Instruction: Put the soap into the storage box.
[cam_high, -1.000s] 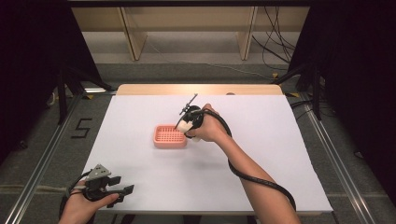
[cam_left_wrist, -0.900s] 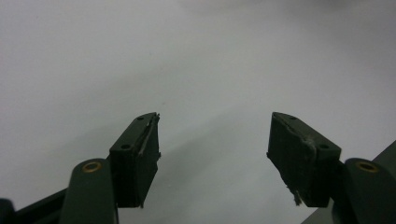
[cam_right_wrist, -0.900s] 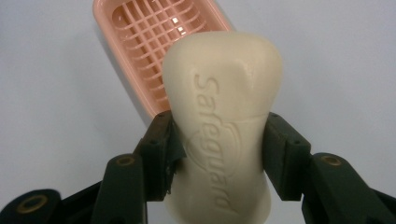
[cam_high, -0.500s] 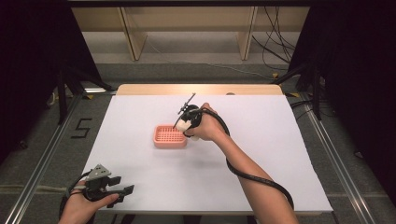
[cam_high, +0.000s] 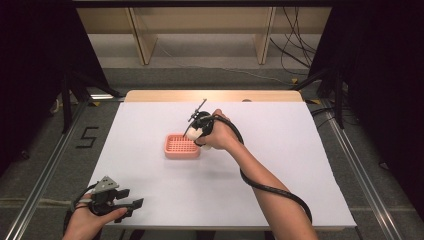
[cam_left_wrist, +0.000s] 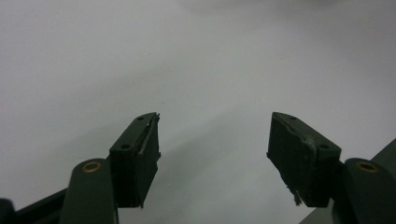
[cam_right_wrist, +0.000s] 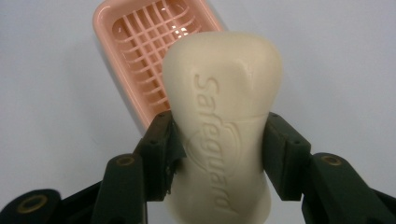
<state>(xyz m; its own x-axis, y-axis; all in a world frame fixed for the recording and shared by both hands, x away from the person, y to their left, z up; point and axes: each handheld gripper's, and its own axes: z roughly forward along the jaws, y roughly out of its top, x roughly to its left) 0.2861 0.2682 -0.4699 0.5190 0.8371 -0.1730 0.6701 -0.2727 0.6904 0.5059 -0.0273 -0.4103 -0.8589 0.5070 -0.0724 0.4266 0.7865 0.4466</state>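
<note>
A cream bar of soap (cam_right_wrist: 224, 126) with raised lettering is clamped between the jaws of my right gripper (cam_right_wrist: 219, 144). It hangs just over the near end of a pink soap dish (cam_right_wrist: 149, 51) with a grid floor. In the high view the right gripper (cam_high: 199, 127) sits at the right edge of the dish (cam_high: 181, 147), near the table's middle. My left gripper (cam_high: 131, 206) rests at the front left corner of the table, jaws wide apart. In the left gripper view its fingers (cam_left_wrist: 140, 154) have only white table between them.
The white table top (cam_high: 290, 165) spreads out around the dish. A wooden strip (cam_high: 215, 96) runs along its far edge. A black cable (cam_high: 272, 187) trails along the right forearm. Dark curtains and metal rails flank the table.
The right hand has shifted slightly forward and left, bringing the soap closer over the dish. The left gripper has stayed put.
</note>
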